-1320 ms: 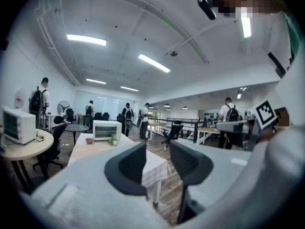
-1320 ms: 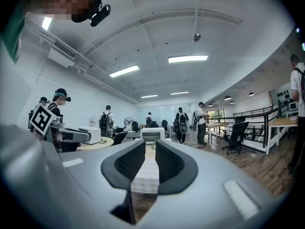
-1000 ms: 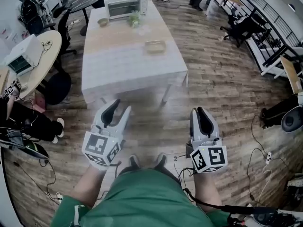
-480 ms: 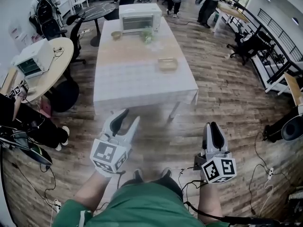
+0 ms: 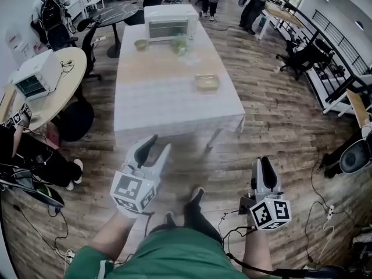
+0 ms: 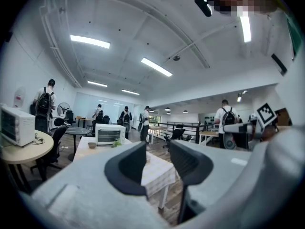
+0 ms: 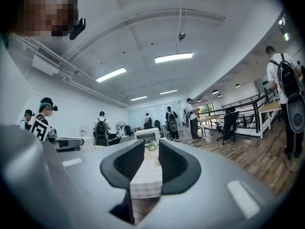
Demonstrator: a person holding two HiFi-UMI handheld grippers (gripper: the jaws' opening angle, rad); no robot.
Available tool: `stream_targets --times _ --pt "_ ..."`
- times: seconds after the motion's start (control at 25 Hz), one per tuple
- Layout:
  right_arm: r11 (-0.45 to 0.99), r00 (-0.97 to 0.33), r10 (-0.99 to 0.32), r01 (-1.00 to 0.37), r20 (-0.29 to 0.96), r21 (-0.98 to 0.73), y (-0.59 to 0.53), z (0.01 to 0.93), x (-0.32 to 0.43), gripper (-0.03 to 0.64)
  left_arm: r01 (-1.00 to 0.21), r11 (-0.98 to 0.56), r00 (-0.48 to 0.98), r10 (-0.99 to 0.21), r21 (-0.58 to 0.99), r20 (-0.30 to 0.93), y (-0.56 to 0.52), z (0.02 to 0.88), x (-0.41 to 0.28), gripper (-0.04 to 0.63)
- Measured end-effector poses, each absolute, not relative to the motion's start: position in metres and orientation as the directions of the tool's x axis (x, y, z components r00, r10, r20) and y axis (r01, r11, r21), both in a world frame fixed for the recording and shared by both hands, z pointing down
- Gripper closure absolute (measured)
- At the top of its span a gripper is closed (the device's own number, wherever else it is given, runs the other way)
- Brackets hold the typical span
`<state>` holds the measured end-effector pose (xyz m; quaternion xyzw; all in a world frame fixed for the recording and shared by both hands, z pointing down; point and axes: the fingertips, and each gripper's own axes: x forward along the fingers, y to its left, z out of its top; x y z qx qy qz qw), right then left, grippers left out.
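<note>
A long table [image 5: 174, 106] with a white checked cloth stands ahead of me on the wooden floor. On it are a white toaster oven [image 5: 170, 21], a small bowl [image 5: 140, 43], a little green plant [image 5: 179, 43] and a shallow dish [image 5: 207, 82]. My left gripper [image 5: 160, 144] hangs in the air just short of the table's near edge, open and empty. My right gripper [image 5: 261, 160] is lower and to the right over the floor, jaws a little apart and empty. Between the jaws I see the table [image 6: 155, 168] [image 7: 147, 175] and the toaster oven [image 6: 108, 133] [image 7: 147, 135].
A round table [image 5: 58, 89] with a white oven [image 5: 34, 74] stands at the left, a black chair [image 5: 78, 118] beside it. A seated person [image 5: 26, 150] is at far left. Several people stand at the back. Desks, a railing and an office chair [image 5: 302, 54] are at right; cables [image 5: 325, 196] lie on the floor.
The person has stepped toward the table, one foot now forward. The table sits nearer in the left gripper view. The right gripper has dropped back toward the body.
</note>
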<state>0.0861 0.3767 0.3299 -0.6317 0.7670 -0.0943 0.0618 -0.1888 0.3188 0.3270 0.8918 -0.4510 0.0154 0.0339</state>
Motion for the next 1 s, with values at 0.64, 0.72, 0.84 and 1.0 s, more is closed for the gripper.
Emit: stream_targets --times 0.64,0.72,0.84,1.0 --pt "0.277 -0.290 -0.957 -0.917 0.003 -0.285 0.190 0.338 0.126 0.540 -0.838 -0.542 0.545 -0.830 0.055 0.116 0.160 0.332 -0.138 0.442" --pt "0.287 -0.302 -0.953 -0.912 0.005 -0.293 0.169 0.338 0.137 0.540 -0.845 -0.530 0.535 -0.835 0.076 0.126 0.141 0.333 -0.128 0.442" --pt "0.299 -0.318 -0.948 -0.903 0.012 -0.307 0.140 0.342 0.153 0.540 -0.854 -0.516 0.521 -0.841 0.070 0.145 0.117 0.337 -0.112 0.442" --pt "0.325 -0.349 -0.937 -0.888 0.015 -0.325 0.108 0.347 0.170 0.540 -0.868 -0.493 0.495 -0.854 0.057 0.159 0.092 0.339 -0.094 0.442"
